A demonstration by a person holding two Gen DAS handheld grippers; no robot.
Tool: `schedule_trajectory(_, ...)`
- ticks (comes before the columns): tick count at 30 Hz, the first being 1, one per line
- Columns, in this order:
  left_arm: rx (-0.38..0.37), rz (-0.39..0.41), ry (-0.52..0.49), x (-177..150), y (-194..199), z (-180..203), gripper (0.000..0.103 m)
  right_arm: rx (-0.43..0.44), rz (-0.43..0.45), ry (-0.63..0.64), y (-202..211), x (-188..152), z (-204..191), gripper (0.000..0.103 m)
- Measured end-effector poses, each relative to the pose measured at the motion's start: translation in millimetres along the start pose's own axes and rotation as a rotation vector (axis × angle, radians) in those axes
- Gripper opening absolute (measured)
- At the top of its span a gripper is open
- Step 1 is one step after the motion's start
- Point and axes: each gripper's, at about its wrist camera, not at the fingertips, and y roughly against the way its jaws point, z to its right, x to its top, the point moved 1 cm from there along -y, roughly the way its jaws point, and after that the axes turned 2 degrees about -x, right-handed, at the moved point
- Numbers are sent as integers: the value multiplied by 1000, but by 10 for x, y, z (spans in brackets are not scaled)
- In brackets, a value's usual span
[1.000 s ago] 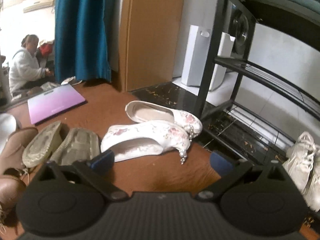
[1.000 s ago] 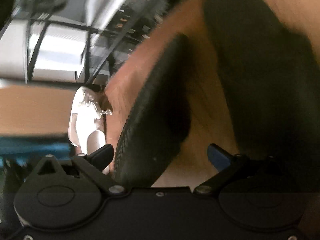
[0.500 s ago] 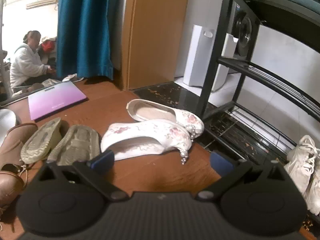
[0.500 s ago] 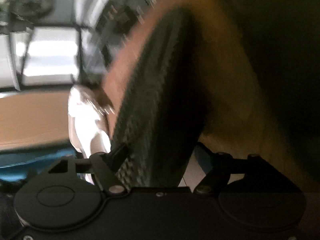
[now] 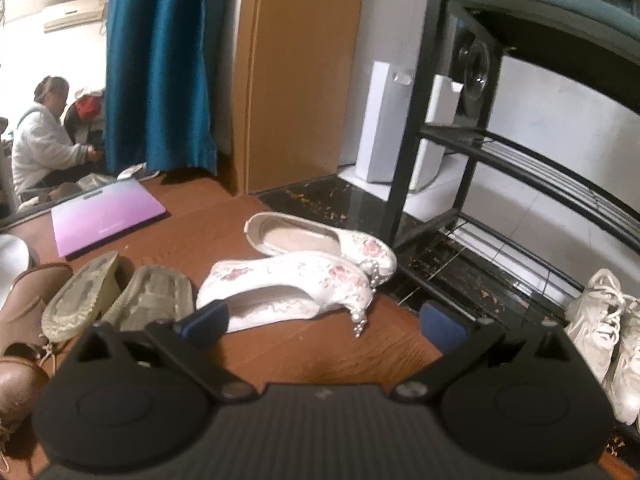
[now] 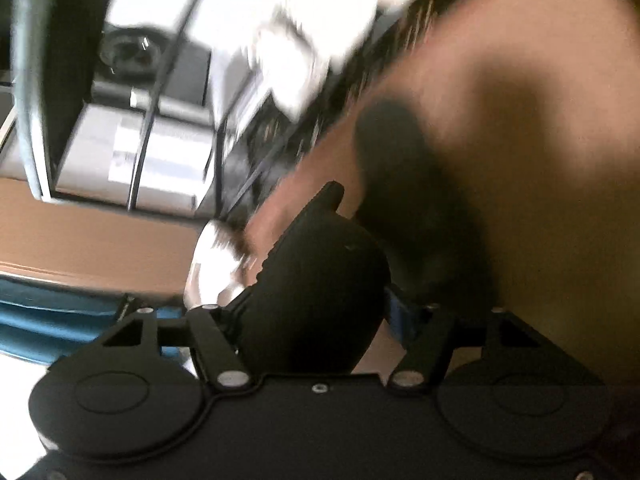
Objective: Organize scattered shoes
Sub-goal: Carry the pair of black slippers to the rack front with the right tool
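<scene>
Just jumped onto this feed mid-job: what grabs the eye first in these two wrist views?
In the left wrist view, the pair of white floral pumps lies mid-floor, one tipped on its side, just beyond the open left gripper, with the black shoe rack standing to the right. In the blurred right wrist view, a black shoe fills the space between the fingers of the right gripper, whose jaws have just been closing on it.

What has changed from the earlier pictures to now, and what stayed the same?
The right tool has just been closing and now grips a black shoe, lifted off the brown floor; its view is blurred. The left tool stays open and empty, and the two flowered shoes lie as before.
</scene>
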Motion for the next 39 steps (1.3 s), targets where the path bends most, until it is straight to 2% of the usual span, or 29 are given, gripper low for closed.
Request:
schedule_trajectory(3, 5, 11, -39, -5, 41, 79, 102, -124, 102, 233, 343, 82, -39, 68)
schedule_trajectory(7, -14, 35, -70, -8, 114, 161, 102, -283, 160, 466, 350, 78, -107, 68)
schedule_trajectory(10, -35, 13, -70, -25, 133, 217, 102, -500, 216, 717, -14, -75, -316, 68)
schedule_trajectory(12, -45, -10, -68, -52, 130, 265, 102, -655, 254, 951, -342, -313, -403, 69)
schedule_trajectory(14, -65, -53, -93, -153, 144, 430, 102, -768, 229, 1132, -660, -529, -398, 69)
schedule_trajectory(15, -64, -43, -132, -191, 179, 518, 102, -820, 209, 1216, -817, -631, -388, 69)
schedule_trajectory(17, -60, -28, -201, -292, 259, 683, 102, -859, 122, 1285, -1035, -763, -328, 75)
schedule_trajectory(19, -88, -38, -253, -391, 309, 820, 102, -852, 73, 1336, -1121, -921, -269, 100)
schedule_trajectory(20, -106, -47, -276, -428, 308, 866, 102, -828, 59, 1342, -1112, -947, -274, 103)
schedule_trajectory(22, -133, -64, -316, -492, 303, 944, 102, -773, 51, 1328, -1055, -934, -316, 103)
schedule_trajectory(23, -127, -69, -319, -501, 289, 954, 102, -717, 57, 1286, -982, -895, -339, 103)
schedule_trajectory(26, -98, -132, -282, -504, 155, 903, 102, -484, 79, 1110, -663, -738, -421, 103)
schedule_trajectory(28, -84, -166, -243, -494, 87, 838, 102, -365, 97, 1014, -483, -640, -425, 103)
schedule_trajectory(29, -83, -171, -236, -492, 73, 825, 102, -336, 109, 976, -435, -590, -406, 103)
schedule_trajectory(32, -85, -168, -245, -513, 74, 833, 102, -283, 136, 739, -309, -297, -211, 103)
schedule_trajectory(34, -91, -158, -263, -532, 91, 865, 102, -253, 125, 486, -295, -29, 50, 103)
schedule_trajectory(37, -97, -152, -278, -537, 112, 893, 102, -168, 16, 250, -525, 234, 310, 103)
schedule_trajectory(39, -97, -157, -278, -531, 104, 887, 102, -202, -20, 152, -720, 325, 442, 103)
